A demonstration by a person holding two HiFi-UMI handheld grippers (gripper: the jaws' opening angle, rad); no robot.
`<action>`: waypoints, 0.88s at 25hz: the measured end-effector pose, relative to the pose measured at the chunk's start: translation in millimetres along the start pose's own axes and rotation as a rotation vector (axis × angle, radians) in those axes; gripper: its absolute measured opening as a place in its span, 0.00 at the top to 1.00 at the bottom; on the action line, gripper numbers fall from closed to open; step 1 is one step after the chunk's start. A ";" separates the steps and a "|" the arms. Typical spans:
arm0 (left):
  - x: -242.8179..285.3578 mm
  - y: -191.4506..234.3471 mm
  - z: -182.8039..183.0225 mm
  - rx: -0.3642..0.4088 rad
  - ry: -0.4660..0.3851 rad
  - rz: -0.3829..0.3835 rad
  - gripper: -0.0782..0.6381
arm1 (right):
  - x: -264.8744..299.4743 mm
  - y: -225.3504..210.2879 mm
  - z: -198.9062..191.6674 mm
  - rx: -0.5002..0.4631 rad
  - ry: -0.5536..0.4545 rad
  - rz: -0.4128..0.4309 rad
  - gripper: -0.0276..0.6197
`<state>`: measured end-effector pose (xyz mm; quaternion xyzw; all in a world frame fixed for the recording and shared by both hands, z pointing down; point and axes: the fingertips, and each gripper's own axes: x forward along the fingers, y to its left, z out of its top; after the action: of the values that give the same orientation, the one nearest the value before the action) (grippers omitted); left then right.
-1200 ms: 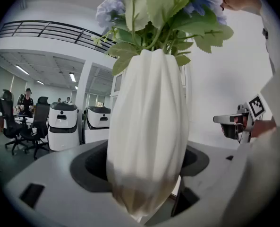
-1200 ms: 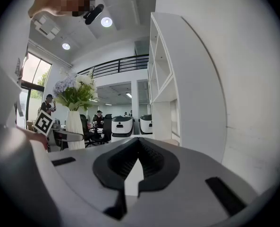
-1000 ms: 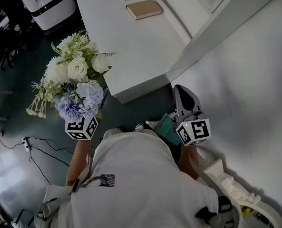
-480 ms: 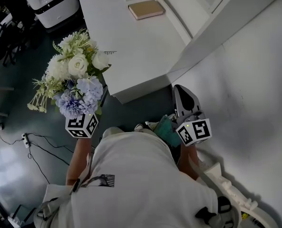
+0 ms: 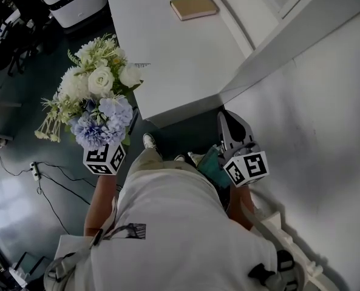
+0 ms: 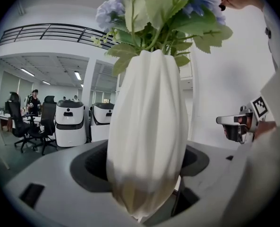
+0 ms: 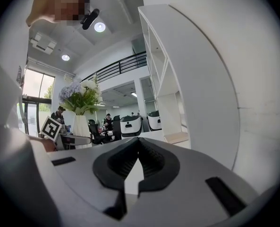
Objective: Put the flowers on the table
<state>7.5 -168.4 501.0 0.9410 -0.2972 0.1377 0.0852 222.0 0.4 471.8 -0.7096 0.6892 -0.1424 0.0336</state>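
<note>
Plainly, in the head view the flowers hang over the dark floor just beside the white tabletop, not yet on it. The left gripper carries them. If the base comes in too low, I judge it could knock the tabletop's edge. The blooms hide the vase and the left jaws from this view. The right gripper hangs near the tabletop's corner, well apart from the bouquet. A book lies at the far end, out of the way

In the left gripper view the jaws stand wide and clamp the ribbed white vase near its narrow lower end. With the leafy head of blooms high above the grip, a quick swing might tip the vase or let it slip. Its foot is cut off at the picture's bottom edge

In the right gripper view the jaws are closed on nothing. The bouquet shows small at the left, and the vase's foot cannot be made out
</note>
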 end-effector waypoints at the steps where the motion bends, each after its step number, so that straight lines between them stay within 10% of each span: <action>1: -2.4 -1.9 0.4 -0.008 0.008 0.002 0.35 | -0.9 2.6 1.3 0.002 0.014 0.009 0.94; 22: 17.0 -9.1 6.6 -0.008 -0.070 -0.068 0.35 | 21.1 41.3 13.5 -0.092 0.009 0.084 0.94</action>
<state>27.5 -171.7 499.3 0.9545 -0.2683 0.1005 0.0829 185.5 -24.4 452.2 -0.6803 0.7243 -0.1124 0.0036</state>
